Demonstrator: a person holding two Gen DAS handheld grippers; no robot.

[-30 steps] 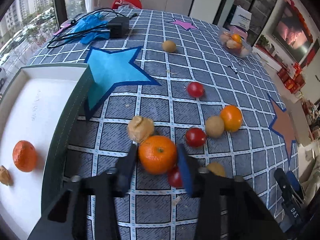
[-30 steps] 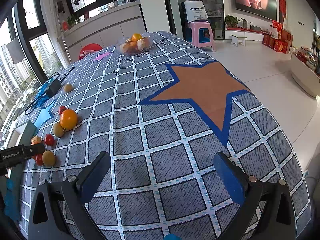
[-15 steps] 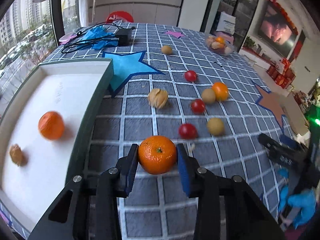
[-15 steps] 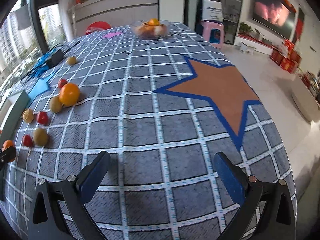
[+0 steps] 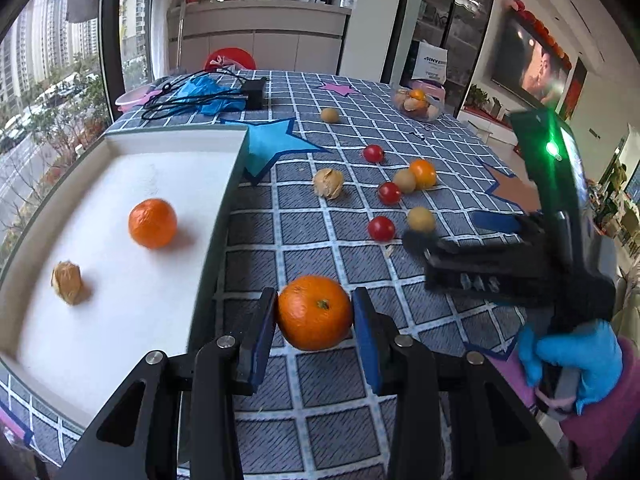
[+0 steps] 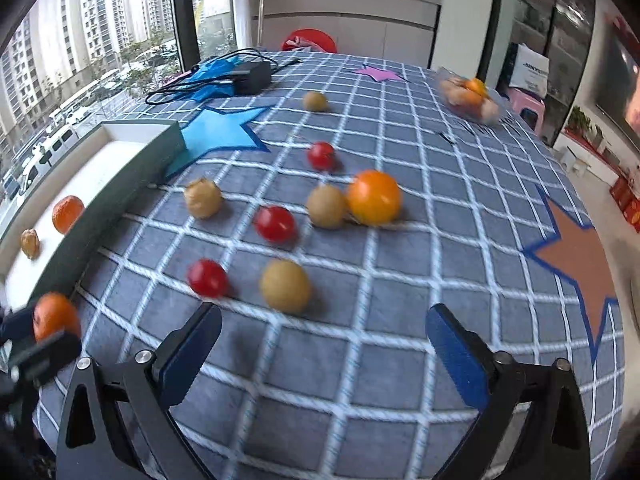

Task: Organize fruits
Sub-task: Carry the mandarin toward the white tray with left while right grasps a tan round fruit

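While left gripper [image 5: 314, 312] clamps an orange [image 5: 315, 313] just beside the tray [image 5: 224, 208], tray holds a second orange [image 5: 152, 223] and a husked fruit [image 5: 67, 283]. Far bowl [image 5: 418, 101] holds mixed fruit. Bag [image 5: 430, 65] print unreadable. Right gripper [image 6: 322, 344] gapes, holding nothing, near loose tomatoes [image 6: 207, 278].

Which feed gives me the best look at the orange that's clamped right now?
The left wrist view: the orange sits centered and sharp between the blue pads of the left hand-held gripper, stem end visible. The right wrist view catches only a small blurred part of it at the far left edge, partly hidden by that gripper.
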